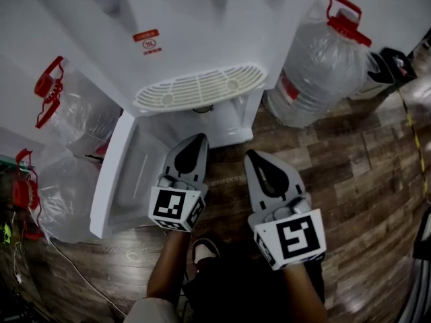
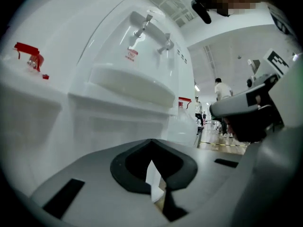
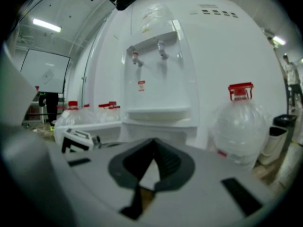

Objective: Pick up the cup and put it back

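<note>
No cup shows in any view. A white water dispenser (image 1: 202, 32) stands ahead, with its slotted drip tray (image 1: 199, 87) just beyond both grippers. My left gripper (image 1: 195, 142) is shut with nothing between its jaws; its tip is below the tray, at the opening of the lower cabinet. In the left gripper view the left gripper (image 2: 152, 143) faces the dispenser from the side. My right gripper (image 1: 253, 156) hangs beside it over the wooden floor, also shut and holding nothing. In the right gripper view the right gripper (image 3: 154, 143) points at the tray, with two taps (image 3: 136, 58) above.
The cabinet door (image 1: 124, 173) stands swung open at the left. A large water bottle with a red cap (image 1: 320, 66) sits right of the dispenser, two more bottles (image 1: 74, 113) at the left. A black bin (image 1: 394, 69) is at far right. A person's shoe (image 1: 204, 249) is below.
</note>
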`<state>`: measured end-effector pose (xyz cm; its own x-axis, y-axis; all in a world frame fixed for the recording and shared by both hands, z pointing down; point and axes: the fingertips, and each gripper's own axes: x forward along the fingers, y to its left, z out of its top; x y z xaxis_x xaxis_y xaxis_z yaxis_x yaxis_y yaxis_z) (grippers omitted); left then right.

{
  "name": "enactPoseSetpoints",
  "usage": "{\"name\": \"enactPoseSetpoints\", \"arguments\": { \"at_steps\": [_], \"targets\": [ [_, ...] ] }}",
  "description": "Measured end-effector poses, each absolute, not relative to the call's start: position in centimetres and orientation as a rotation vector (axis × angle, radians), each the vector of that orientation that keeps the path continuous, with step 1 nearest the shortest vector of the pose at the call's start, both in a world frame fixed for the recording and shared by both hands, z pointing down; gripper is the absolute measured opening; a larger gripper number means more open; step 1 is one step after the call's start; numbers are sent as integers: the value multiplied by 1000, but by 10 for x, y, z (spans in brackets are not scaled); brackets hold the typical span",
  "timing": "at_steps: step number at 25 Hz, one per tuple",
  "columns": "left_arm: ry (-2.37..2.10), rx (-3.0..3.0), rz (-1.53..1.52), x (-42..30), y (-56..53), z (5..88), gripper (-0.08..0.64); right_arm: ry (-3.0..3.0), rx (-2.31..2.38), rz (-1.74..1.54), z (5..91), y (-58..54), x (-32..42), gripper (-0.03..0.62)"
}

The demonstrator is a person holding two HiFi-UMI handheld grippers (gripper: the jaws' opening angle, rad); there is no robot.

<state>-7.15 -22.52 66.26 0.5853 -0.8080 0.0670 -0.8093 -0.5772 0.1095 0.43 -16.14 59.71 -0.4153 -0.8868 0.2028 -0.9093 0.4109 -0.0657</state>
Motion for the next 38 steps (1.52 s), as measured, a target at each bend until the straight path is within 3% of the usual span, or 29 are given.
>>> {"name": "enactPoseSetpoints", "arguments": {
  "at_steps": [10,25,31,38],
  "targets": [
    [-1293,2813,-45,-74,-175,507,8,-2593,1597,227,497,-149,-16,23],
    [-1382,2660,-146,-95,-131,131,8,-2630,1474,132,141,-125,-21,23],
    [-1330,2612,-70,-97,-130,30,8,-2655,1423,193,29,-127,-40,23],
    [-1274,2611,-5,-91,-115,-43,8,-2642,1445,362,-44,-117,-46,23]
  ]
}}
